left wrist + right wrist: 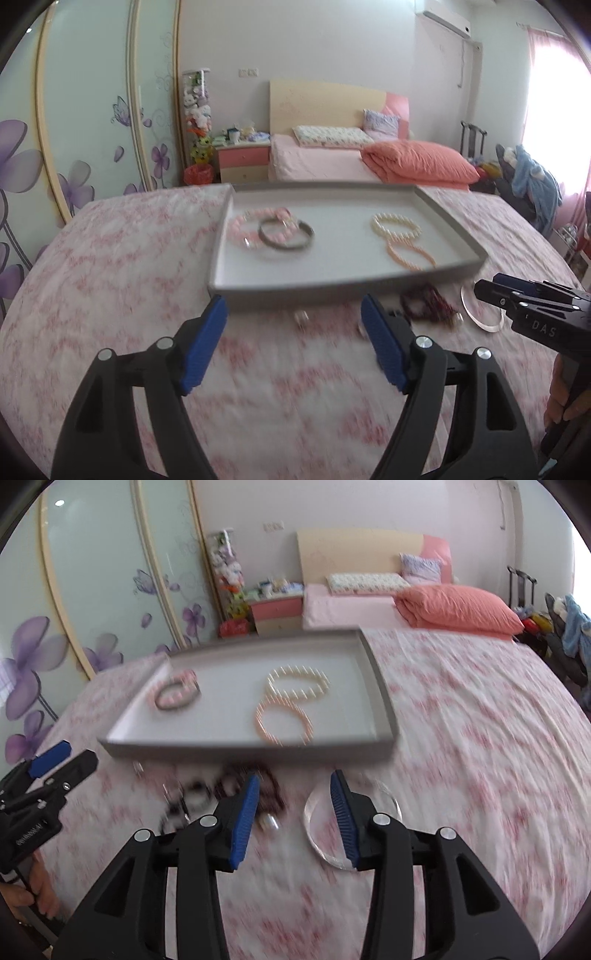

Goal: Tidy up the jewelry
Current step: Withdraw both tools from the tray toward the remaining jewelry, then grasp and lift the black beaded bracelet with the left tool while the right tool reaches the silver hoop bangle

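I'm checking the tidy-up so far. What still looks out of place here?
The clear bangle and dark red beaded bracelet lie on the bedspread in front of the grey tray, while four bracelets are already in it. Smaller bits nearby are too blurred to identify.

My pink-flowered bedspread [110,258] carries the grey tray [454,218], a dark beaded bracelet [424,306] and a clear bangle [321,834]

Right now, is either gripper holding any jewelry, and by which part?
Nothing is held. The left gripper and right gripper are both open above the bedspread, with no jewelry between their fingers.
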Action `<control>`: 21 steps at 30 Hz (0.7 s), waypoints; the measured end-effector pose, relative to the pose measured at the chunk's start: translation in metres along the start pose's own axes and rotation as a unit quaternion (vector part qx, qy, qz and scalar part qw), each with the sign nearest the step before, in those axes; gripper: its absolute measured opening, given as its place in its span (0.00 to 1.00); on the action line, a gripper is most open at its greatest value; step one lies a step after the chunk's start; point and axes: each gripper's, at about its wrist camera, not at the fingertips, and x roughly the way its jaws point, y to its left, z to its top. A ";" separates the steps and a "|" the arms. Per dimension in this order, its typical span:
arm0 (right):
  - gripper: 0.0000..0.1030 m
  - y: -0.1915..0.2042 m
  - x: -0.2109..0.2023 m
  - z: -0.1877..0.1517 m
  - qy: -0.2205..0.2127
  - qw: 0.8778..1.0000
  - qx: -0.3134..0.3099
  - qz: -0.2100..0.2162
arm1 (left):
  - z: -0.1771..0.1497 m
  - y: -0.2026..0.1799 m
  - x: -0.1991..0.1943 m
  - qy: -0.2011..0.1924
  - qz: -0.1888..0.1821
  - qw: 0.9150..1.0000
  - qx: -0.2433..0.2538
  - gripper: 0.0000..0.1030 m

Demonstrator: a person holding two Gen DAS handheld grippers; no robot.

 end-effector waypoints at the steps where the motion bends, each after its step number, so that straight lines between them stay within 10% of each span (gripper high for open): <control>1: 0.50 -0.004 0.000 -0.005 0.005 1.000 0.004 -0.005 | -0.004 -0.002 0.000 0.005 -0.003 1.000 0.003 0.71; 14: 0.81 -0.019 0.029 -0.017 0.067 0.995 -0.006 -0.073 | -0.020 -0.014 0.012 0.046 -0.017 0.999 0.018 0.78; 21: 0.68 -0.022 0.032 -0.012 0.054 0.996 -0.010 -0.074 | -0.021 -0.025 0.017 0.058 -0.031 0.997 0.037 0.78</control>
